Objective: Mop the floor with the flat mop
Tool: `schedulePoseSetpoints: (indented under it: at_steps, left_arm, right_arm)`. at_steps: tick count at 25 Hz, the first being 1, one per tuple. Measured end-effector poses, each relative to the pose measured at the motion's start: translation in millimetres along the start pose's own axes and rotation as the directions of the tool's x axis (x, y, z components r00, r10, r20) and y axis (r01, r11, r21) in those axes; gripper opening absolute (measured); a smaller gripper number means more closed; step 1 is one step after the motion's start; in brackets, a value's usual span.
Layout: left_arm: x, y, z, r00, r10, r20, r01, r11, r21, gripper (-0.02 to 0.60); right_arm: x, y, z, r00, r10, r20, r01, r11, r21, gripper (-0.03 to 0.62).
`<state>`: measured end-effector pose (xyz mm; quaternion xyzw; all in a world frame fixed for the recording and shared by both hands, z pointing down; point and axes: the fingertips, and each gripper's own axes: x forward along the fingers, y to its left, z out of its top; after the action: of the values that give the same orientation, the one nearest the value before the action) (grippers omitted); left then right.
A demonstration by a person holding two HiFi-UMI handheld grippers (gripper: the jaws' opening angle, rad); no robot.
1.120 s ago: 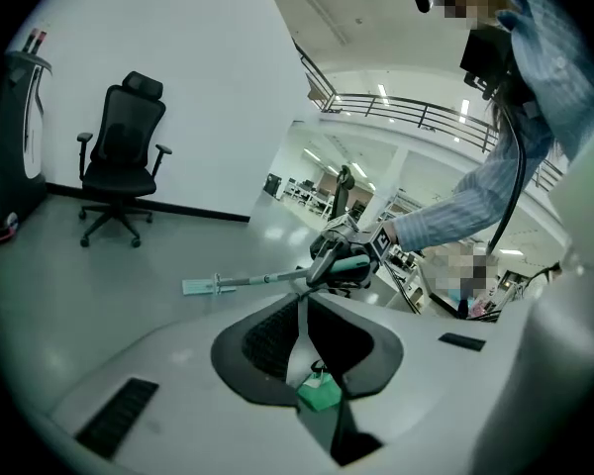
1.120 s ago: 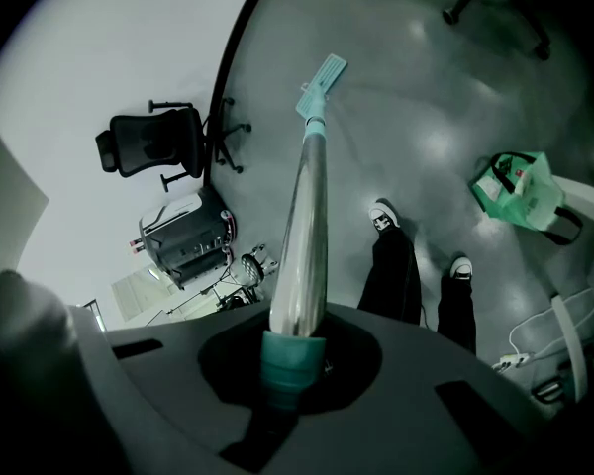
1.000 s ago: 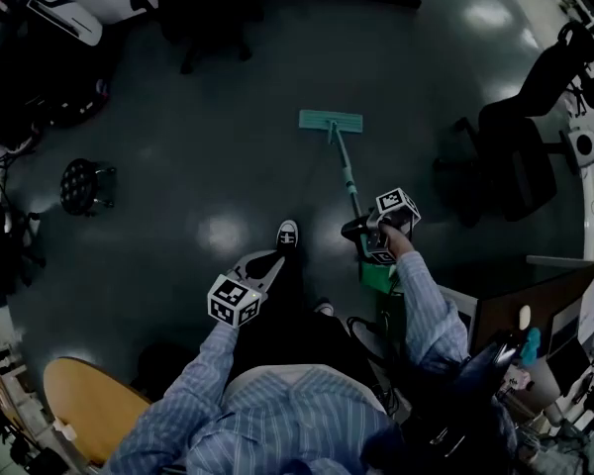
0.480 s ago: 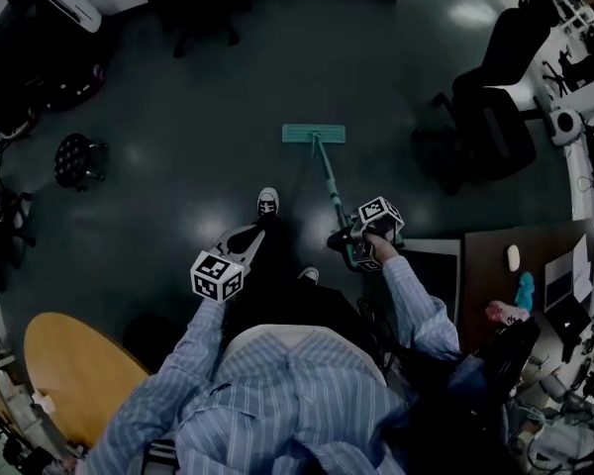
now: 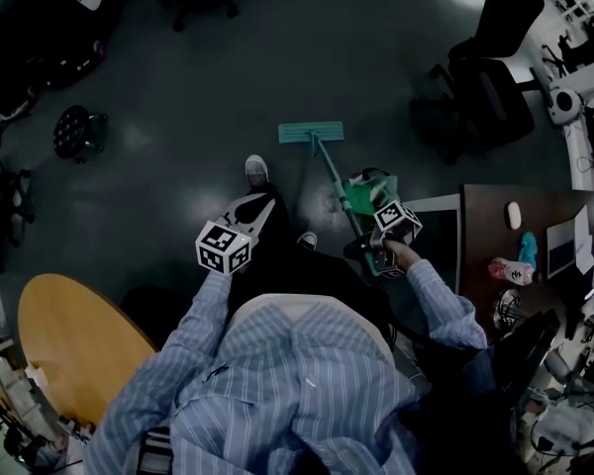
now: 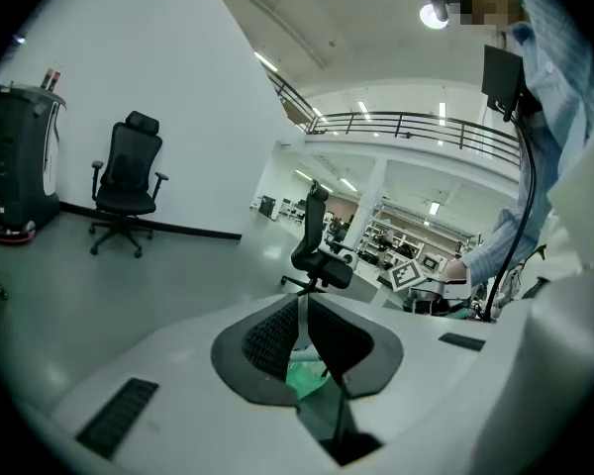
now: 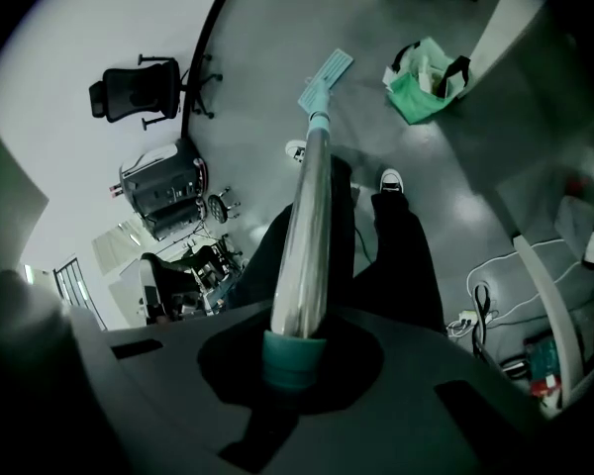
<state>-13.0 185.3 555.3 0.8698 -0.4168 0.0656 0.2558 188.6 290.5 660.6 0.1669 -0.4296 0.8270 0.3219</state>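
The flat mop's teal head [image 5: 311, 132] lies on the dark floor ahead of my feet. Its pole [image 5: 339, 192] slants back to my right gripper [image 5: 374, 252], which is shut on the handle's upper end. In the right gripper view the shiny pole [image 7: 312, 206] runs from the jaws [image 7: 295, 349] down to the mop head [image 7: 327, 67]. My left gripper [image 5: 265, 204] hangs over my legs, left of the pole and apart from it. In its own view, my left gripper [image 6: 302, 310] has its jaws together with nothing between them.
A green bag [image 5: 372, 187] sits on the floor just right of the pole. Black office chairs [image 5: 480, 97] and a desk [image 5: 505, 236] stand to the right. A round wooden table [image 5: 69, 354] is at the lower left and a small stool [image 5: 79, 132] at the left.
My right gripper has drawn back toward my body with the handle; the green bag now shows beyond it instead of under it. One foot has stepped forward.
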Motion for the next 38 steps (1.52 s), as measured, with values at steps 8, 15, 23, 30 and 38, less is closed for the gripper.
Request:
schedulePoseSetpoints:
  at_steps: [8, 15, 23, 30, 38]
  left_arm:
    - [-23.6, -8.1, 0.7, 1.000, 0.025, 0.017, -0.025, 1.000, 0.013, 0.031]
    - [-22.1, -8.2, 8.7, 1.000, 0.019, 0.017, -0.019, 0.999, 0.029, 0.031]
    - [-9.3, -10.8, 18.2, 1.000, -0.007, 0.017, 0.007, 0.999, 0.039, 0.031]
    - [-11.8, -9.1, 18.6, 1.000, -0.024, 0.017, 0.023, 0.999, 0.036, 0.031]
    - [-11.7, -12.0, 24.9, 0.999, -0.033, 0.036, 0.031, 0.999, 0.040, 0.031]
  right_arm:
    - [-30.6, -15.5, -67.5, 0.999, 0.014, -0.044, -0.012, 0.998, 0.057, 0.009]
    - [-34.1, -7.8, -80.3, 0.998, 0.045, -0.051, -0.041, 0.996, 0.081, 0.009]
    - [-29.4, 4.8, -78.3, 0.997, 0.060, -0.053, -0.056, 0.996, 0.072, 0.011]
    - [-19.2, 6.3, -81.4, 0.996, 0.074, -0.047, -0.071, 0.994, 0.079, 0.011]
    - [-20.6, 6.1, -82.1, 0.997, 0.072, -0.039, -0.069, 0.994, 0.088, 0.011]
